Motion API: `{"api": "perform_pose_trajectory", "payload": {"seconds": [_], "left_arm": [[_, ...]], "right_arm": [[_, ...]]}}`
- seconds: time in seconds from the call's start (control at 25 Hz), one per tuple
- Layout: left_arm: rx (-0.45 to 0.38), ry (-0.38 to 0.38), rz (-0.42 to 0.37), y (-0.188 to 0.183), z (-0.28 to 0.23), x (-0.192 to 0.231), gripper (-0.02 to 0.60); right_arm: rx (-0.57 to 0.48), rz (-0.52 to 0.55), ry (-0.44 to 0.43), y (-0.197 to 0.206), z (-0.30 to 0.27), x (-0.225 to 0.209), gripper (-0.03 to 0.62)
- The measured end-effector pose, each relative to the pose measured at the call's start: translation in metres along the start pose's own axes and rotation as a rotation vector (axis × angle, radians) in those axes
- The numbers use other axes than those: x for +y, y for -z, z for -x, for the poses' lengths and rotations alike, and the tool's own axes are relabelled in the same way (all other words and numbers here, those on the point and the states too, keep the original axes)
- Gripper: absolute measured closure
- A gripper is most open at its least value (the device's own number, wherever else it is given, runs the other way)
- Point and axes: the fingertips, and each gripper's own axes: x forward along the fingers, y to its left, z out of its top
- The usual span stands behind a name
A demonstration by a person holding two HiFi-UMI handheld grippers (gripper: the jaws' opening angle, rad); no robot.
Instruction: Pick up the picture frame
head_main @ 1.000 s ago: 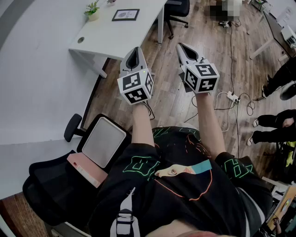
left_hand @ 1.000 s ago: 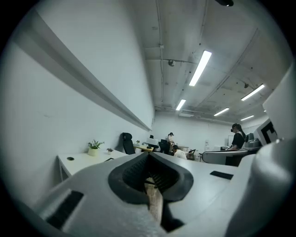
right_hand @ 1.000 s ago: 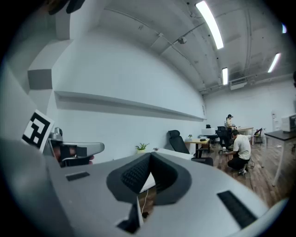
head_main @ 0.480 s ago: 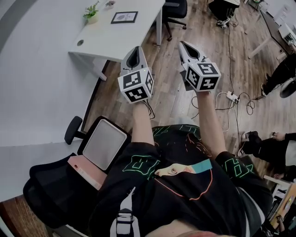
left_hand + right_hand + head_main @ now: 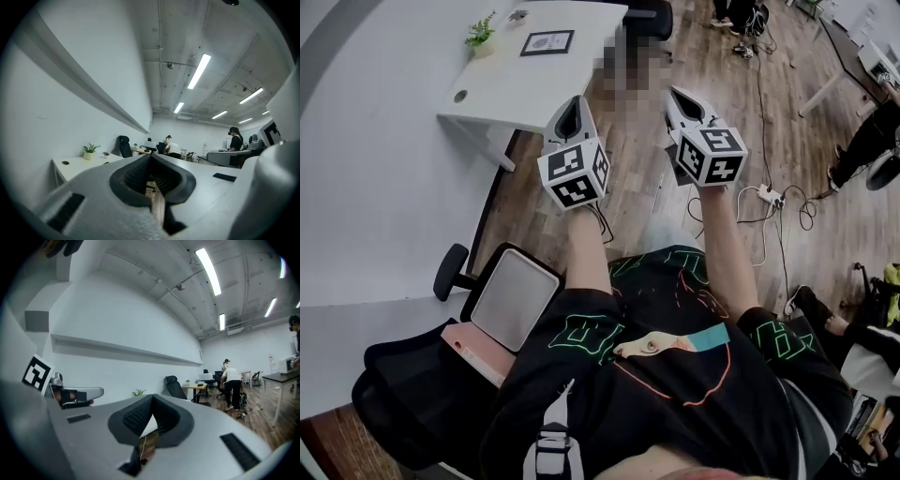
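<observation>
Left gripper (image 5: 573,103): held out level in front of the person, over the wooden floor (image 5: 633,220). Its own view shows the two jaws closed against each other, tips meeting, with nothing between them.

Right gripper (image 5: 674,94): held level beside the left one, slightly apart from it, also over the floor. Its view likewise shows the jaws brought together and empty.

Picture frame (image 5: 547,42): lies flat on the white desk (image 5: 534,89), towards the far end of the top. It is dark-rimmed with a pale mount and a small dark motif in the middle. It stands well apart from both grippers and neither touches it.

Other items on the desk: a small potted plant (image 5: 481,33) stands near the frame, on the wall side. A round cable hole (image 5: 460,96) sits close to the desk's near corner. A small object beyond the plant is too small to identify.

Surroundings: a black office chair (image 5: 412,403) is at the person's left, against the white wall. A white power strip (image 5: 769,197) with trailing cables lies on the floor to the right. The gripper views show a long office room with ceiling strip lights and other people at a distance.
</observation>
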Motion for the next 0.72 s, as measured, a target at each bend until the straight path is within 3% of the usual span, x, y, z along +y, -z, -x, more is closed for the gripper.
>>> {"api": "perform_pose_trajectory", "payload": {"seconds": [0.28, 0.72], "left_arm": [[0.026, 0.003, 0.002, 0.009, -0.015, 0.0, 0.58], [0.037, -0.046, 0.025, 0.018, -0.055, 0.034, 0.58]], "right_arm": [[0.019, -0.02, 0.018, 0.008, -0.009, -0.014, 0.59], [0.044, -0.019, -0.041, 0.018, -0.072, -0.019, 0.589]]}}
